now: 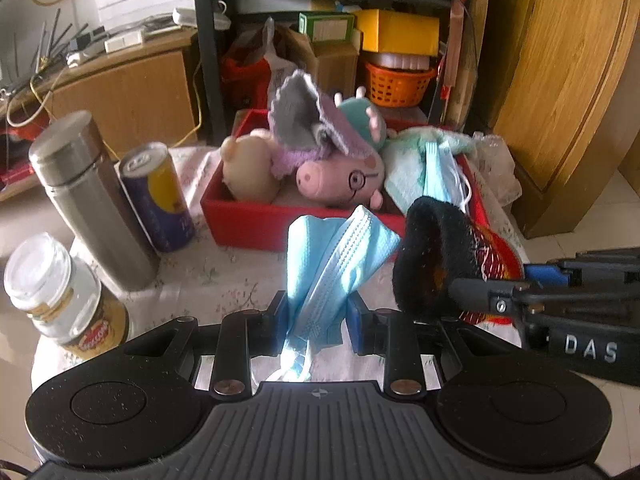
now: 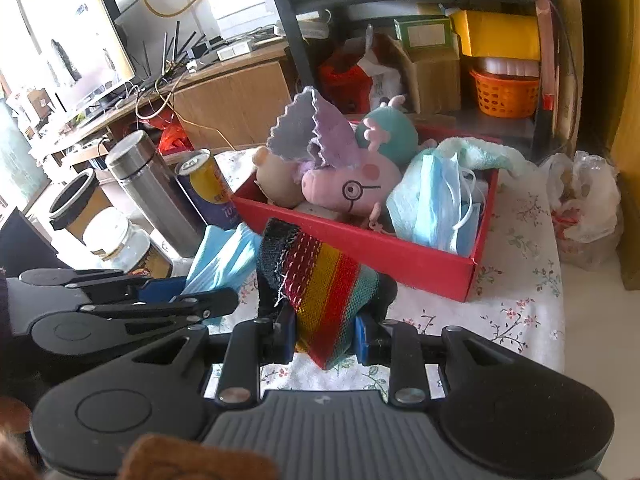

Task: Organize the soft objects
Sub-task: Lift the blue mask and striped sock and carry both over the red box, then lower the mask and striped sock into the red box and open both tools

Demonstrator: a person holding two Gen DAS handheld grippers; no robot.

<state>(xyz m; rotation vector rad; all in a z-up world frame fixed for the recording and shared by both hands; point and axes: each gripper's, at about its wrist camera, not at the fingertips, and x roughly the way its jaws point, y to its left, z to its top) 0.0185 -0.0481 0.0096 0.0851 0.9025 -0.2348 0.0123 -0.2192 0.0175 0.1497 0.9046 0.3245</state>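
Table, floral cloth, carries all; hard containers (steel flask, can, jar) grouped at left, apart from soft goods. Red box behind serves as collection bin: pig plush, pale plush, towel, masks already inside. Left gripper jaws pinching blue mask, lifted clear of cloth, just short of box. Right gripper jaws pressed onto striped knit piece, likewise raised near box front wall. Both likely bound for box.

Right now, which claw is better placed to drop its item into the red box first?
Probably the right claw. Its striped sock hangs just before the red box wall. The left claw, holding a blue face mask, looks further from the wall.
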